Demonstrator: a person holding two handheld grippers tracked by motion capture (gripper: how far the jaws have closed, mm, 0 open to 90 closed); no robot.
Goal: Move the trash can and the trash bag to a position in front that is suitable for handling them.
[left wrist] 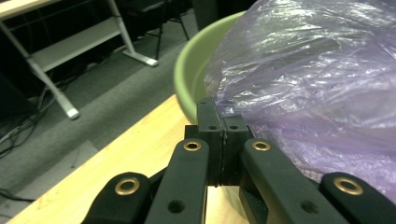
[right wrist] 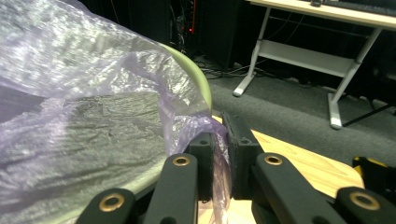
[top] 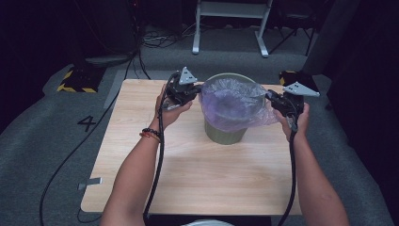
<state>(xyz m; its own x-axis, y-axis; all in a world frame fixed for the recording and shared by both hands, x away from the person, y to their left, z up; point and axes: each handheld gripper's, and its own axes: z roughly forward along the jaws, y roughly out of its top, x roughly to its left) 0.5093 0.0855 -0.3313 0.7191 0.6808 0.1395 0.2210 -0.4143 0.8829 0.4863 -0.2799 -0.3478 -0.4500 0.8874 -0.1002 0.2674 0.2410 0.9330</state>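
Bag-lining at the bin, both my grippers on the plastic.

Purple bag (top: pixel 234 104) drapes over the green bin (top: pixel 226 132) at the wooden table's (top: pixel 141 165) far middle. Left gripper (left wrist: pixel 223 125) pinched tight at the bag's edge; right gripper (right wrist: pixel 223 140) clamped on a fold of film.

A single figure, the number 4 (top: pixel 87 123), is showing in black on the grey floor (top: pixel 56 141) to the left of the table (top: pixel 141 160) in the high view. Nothing else is reading as text: the yellow-and-black striped edge (top: pixel 75 87) on the dark block beyond the table's far left corner is carrying warning stripes, not letters, and no label or brand is legible.
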